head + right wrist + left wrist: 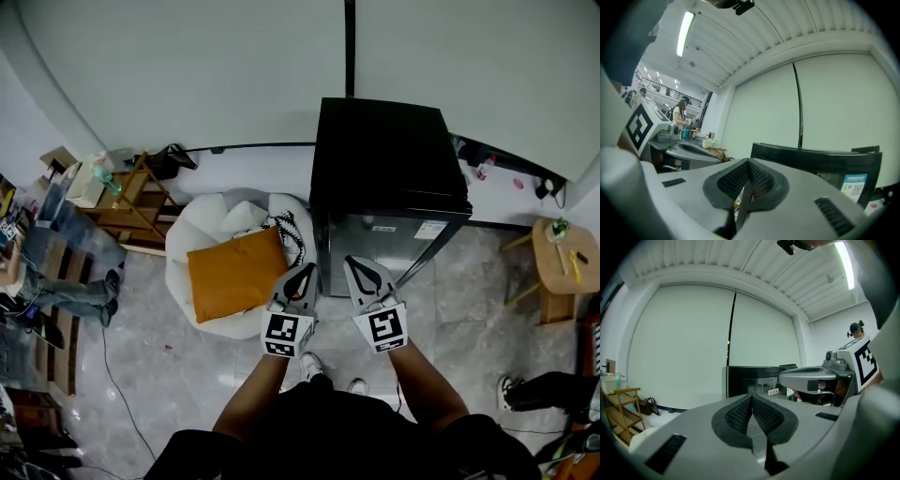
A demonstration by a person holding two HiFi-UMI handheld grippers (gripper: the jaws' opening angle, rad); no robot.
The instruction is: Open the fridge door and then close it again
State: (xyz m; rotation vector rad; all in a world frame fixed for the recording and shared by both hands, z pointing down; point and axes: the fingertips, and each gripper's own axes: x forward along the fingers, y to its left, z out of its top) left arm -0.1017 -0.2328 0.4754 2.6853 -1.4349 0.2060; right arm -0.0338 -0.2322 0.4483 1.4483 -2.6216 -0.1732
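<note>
One black fridge [389, 159] — door [384, 246] shut, contents hidden.

Glossy black fridge [389, 155], wooden rack [137, 214]

The fridge [389, 169] stands against the back wall [187, 66], with its door [398, 242] facing the person. Just to its left a beanbag [211, 220] sits on the floor [178, 375], and a cushion [234, 274] lies on it. Further left, by the wall, is a rack [131, 202]. Well to the fridge's right stands a stool [553, 258] with small things on top. The left gripper [305, 274] and right gripper [361, 267] are side by side before the door, the left one beside the cushion's edge.
</note>
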